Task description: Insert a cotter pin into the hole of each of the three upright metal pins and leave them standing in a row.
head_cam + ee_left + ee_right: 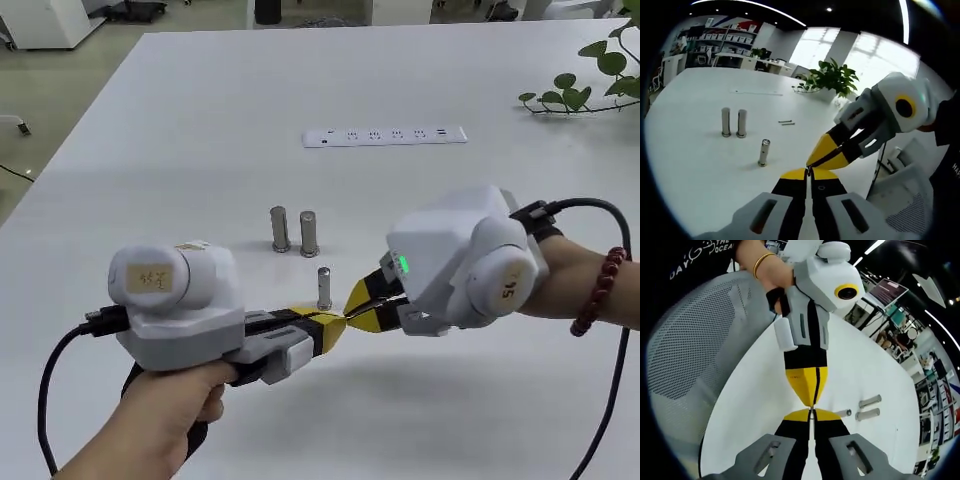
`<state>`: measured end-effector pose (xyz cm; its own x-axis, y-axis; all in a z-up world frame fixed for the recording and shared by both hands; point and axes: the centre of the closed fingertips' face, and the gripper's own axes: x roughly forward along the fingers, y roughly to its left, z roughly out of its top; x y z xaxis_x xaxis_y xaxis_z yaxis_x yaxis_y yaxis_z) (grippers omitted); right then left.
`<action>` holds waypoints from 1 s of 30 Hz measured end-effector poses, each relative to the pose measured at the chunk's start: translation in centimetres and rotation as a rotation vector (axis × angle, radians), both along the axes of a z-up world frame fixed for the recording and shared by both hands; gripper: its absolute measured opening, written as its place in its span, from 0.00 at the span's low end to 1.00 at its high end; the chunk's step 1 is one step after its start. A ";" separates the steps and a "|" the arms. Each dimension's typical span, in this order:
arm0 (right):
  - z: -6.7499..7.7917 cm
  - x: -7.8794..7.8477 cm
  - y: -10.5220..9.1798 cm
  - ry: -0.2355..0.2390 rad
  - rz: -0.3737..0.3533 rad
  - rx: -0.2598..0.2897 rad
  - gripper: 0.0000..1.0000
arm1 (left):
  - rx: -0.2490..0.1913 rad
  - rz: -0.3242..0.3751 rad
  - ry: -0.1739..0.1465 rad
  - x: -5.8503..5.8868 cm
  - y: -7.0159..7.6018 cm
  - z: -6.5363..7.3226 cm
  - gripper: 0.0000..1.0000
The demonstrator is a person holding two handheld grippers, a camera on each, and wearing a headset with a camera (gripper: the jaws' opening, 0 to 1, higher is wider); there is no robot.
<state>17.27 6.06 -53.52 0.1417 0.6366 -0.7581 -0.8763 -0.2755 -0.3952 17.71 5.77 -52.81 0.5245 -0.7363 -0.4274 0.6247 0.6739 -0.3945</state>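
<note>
The left tool (338, 320) and right tool (355, 300), each with jaws together, met tip to tip just beside the nearest upright metal pin (324, 288) on the worktop (200, 120).

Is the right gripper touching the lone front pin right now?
Apart. In the left gripper view, bare table shows between the front pin and the closed fingers of the right gripper.

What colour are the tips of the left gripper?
Yellow, with black behind, on the left gripper; best in the left gripper view.
</note>
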 end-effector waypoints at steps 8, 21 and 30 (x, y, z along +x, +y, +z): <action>-0.1 -0.1 0.0 0.139 -0.087 0.069 0.00 | 0.072 -0.043 -0.056 -0.2 0.2 -0.5 0.00; -0.5 0.3 -1.2 0.542 -0.353 0.218 0.08 | 0.198 -0.147 -0.161 -1.1 1.0 -1.3 0.00; -0.3 -1.2 -1.3 0.698 -0.386 0.274 0.08 | 0.215 -0.254 -0.241 -1.8 0.6 -0.8 0.00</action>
